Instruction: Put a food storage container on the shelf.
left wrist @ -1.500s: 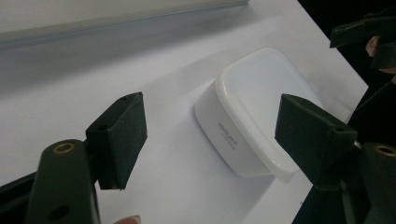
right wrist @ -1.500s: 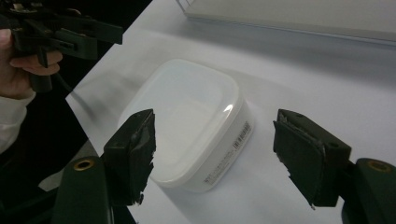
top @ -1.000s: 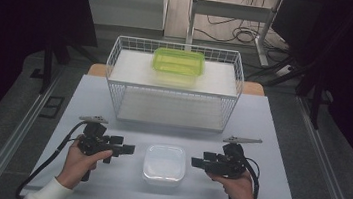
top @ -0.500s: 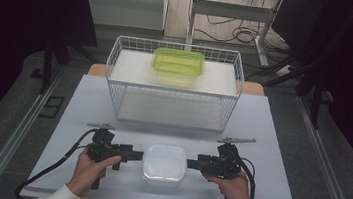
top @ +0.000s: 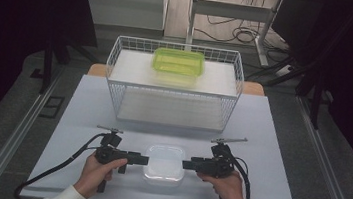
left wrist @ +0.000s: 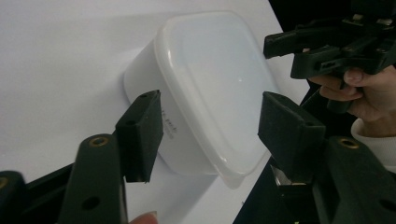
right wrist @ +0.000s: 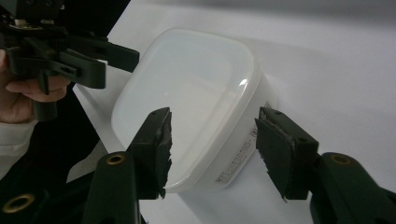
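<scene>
The white lidded container sits near the front edge of the table, midway between its side edges, lid on. A second ago my grippers hung well out to either side of it; now both have come in, and each tip is just beside one of its short ends. My left gripper is spread wide, jaws straddling the near corner without touching. My right gripper is equally wide at the opposite end. I judge a two-sided grasp is next. Beyond stands the wire basket holding a green container.
</scene>
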{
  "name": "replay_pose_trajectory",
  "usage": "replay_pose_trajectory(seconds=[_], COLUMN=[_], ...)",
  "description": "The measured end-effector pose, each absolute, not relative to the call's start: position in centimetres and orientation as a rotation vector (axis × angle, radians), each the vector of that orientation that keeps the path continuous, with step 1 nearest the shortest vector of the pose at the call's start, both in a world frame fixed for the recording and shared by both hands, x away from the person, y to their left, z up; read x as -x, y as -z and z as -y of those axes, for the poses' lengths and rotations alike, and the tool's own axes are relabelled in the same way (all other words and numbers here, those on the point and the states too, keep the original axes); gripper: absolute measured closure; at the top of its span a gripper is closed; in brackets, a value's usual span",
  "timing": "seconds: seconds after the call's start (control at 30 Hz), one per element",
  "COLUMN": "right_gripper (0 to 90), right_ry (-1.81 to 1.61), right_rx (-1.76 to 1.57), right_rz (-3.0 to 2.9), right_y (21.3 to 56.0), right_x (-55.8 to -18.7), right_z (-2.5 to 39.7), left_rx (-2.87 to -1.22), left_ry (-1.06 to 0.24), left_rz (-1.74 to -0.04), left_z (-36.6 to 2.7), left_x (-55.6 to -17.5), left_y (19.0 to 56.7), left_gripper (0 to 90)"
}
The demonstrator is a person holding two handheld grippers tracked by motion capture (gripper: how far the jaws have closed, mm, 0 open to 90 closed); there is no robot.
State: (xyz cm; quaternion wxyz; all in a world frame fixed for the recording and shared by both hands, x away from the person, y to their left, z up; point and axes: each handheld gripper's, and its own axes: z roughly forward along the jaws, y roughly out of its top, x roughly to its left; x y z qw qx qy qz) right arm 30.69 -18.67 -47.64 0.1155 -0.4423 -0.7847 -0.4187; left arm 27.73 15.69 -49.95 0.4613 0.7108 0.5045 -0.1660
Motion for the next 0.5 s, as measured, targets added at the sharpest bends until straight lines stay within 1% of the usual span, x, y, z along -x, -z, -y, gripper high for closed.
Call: replay_pose_trajectory(seconds=[0.3,0.5], right_gripper=[54.9,57.9], right_ry=[1.212,1.209], right_rx=[1.293,1.309], right_rz=[2.241,2.176], right_y=[48.5,49.2], right_x=[-31.0,-31.2], right_z=[18.4,18.5], left_rx=[-1.734,-1.711], left_ry=[0.461,0.516], left_rz=[-1.243,-1.236], left_z=[-15.8,-15.9], left_x=[-28.2,-28.4], left_y=[50.8,51.4], left_gripper=[54.1,58.8])
